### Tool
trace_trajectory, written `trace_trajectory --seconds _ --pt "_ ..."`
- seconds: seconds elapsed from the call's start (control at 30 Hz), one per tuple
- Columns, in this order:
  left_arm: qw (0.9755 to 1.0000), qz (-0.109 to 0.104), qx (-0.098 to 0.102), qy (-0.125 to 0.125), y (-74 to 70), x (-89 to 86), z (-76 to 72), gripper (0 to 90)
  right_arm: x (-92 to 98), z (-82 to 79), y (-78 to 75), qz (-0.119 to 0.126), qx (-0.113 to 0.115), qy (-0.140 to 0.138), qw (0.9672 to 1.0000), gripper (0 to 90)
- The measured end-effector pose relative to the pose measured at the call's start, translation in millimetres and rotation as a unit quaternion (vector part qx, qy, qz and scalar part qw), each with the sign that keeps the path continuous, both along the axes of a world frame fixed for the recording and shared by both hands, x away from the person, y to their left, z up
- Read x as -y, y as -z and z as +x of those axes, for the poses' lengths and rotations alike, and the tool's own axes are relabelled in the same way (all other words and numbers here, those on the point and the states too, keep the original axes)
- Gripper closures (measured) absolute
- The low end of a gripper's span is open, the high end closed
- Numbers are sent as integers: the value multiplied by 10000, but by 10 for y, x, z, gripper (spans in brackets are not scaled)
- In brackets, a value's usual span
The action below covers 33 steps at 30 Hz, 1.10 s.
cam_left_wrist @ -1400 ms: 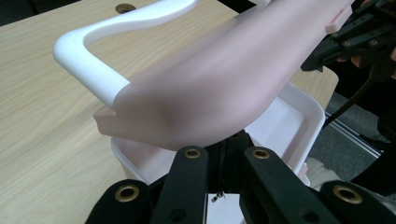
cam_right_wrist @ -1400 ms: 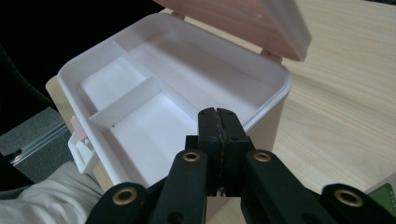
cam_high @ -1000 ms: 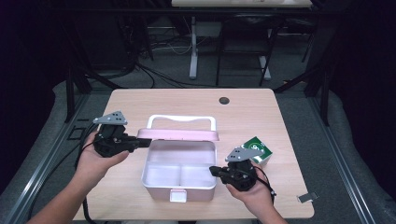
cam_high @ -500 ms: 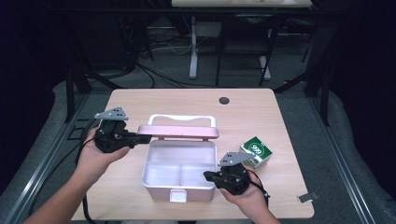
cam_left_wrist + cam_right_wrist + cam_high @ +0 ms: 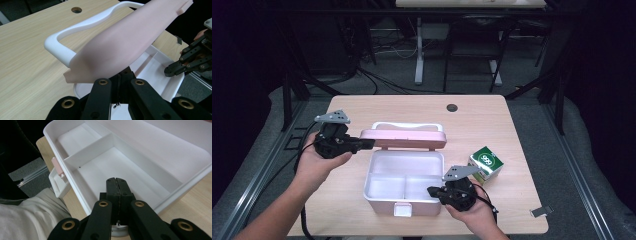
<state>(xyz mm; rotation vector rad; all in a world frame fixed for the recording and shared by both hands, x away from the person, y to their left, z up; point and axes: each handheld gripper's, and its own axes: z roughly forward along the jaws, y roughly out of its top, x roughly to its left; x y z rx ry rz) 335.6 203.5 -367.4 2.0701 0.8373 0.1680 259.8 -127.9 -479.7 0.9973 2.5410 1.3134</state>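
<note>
From the high view, your left gripper (image 5: 371,144) pinches the pink lid (image 5: 404,138), raised over the white box (image 5: 404,180) mid-table. The left gripper view shows a thin corner hold that could slip. In the right gripper view, your closed, empty right gripper (image 5: 116,181) could nudge the box

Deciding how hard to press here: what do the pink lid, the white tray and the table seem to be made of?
Pink lid: likely moulded plastic, matte, with an even colour and soft rounded edges. White tray: likely plastic too, smooth and slightly glossy, with thin moulded dividers. Table: wood-grain top, possibly laminate; solid wood can't be ruled out.
</note>
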Motion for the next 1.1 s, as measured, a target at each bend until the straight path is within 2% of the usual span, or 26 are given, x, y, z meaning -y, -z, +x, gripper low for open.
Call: trace_trajectory --seconds 0.53,1.1 --pt "10000 -17 26 -63 -72 35 77 900 -10 -17 25 -86 4 -44 10000 900" --pt "9997 12 -43 -239 -103 43 300 900 -20 -20 36 -56 72 -35 10000 900"
